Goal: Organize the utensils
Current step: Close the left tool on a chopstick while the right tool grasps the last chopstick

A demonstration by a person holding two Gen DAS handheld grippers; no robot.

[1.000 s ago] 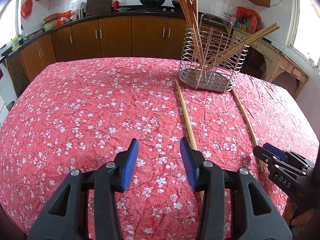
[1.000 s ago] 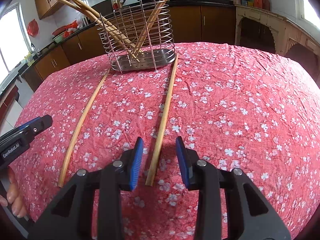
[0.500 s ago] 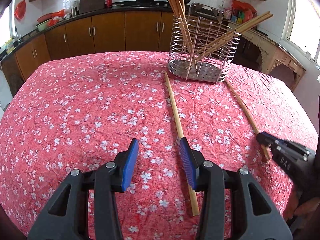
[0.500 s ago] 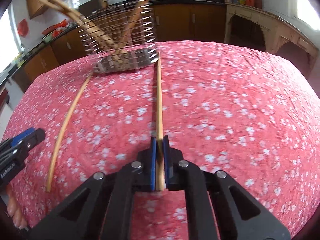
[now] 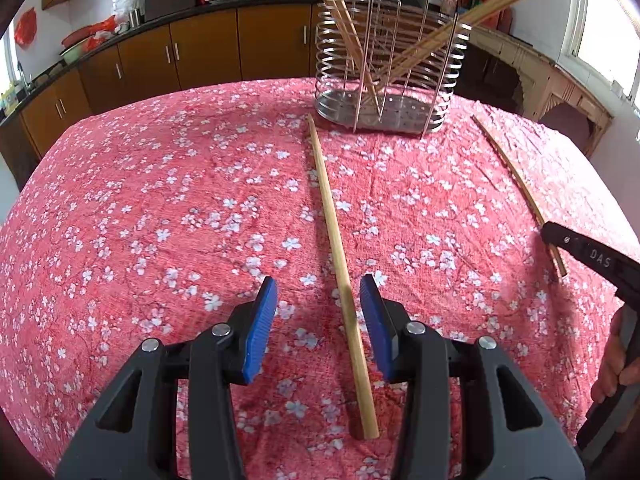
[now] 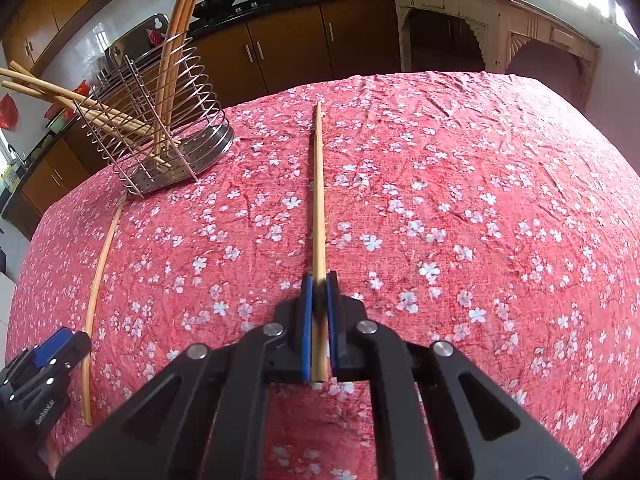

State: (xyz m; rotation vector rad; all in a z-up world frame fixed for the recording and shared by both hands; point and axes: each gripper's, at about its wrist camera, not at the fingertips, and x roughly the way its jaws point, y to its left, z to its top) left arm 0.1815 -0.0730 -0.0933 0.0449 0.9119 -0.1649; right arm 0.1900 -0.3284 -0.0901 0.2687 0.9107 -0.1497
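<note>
Two long wooden chopsticks lie on the red flowered tablecloth. My left gripper (image 5: 319, 300) is open, its blue pads on either side of the left chopstick (image 5: 336, 248), not touching it. My right gripper (image 6: 319, 280) is shut on the near end of the right chopstick (image 6: 319, 184), whose tip points away from me; that chopstick also shows in the left wrist view (image 5: 516, 184). A wire utensil holder (image 5: 384, 76) with several chopsticks in it stands at the far side; it also shows in the right wrist view (image 6: 160, 128).
The tablecloth (image 5: 160, 208) covers the whole table. Brown kitchen cabinets (image 5: 200, 52) and a dark counter with a wok run behind. The left chopstick (image 6: 100, 276) and left gripper body (image 6: 36, 376) show at the left of the right wrist view.
My right gripper closed on the right chopstick's near end and swung it away from the holder. My left gripper moved right until the left chopstick lay between its open pads.
</note>
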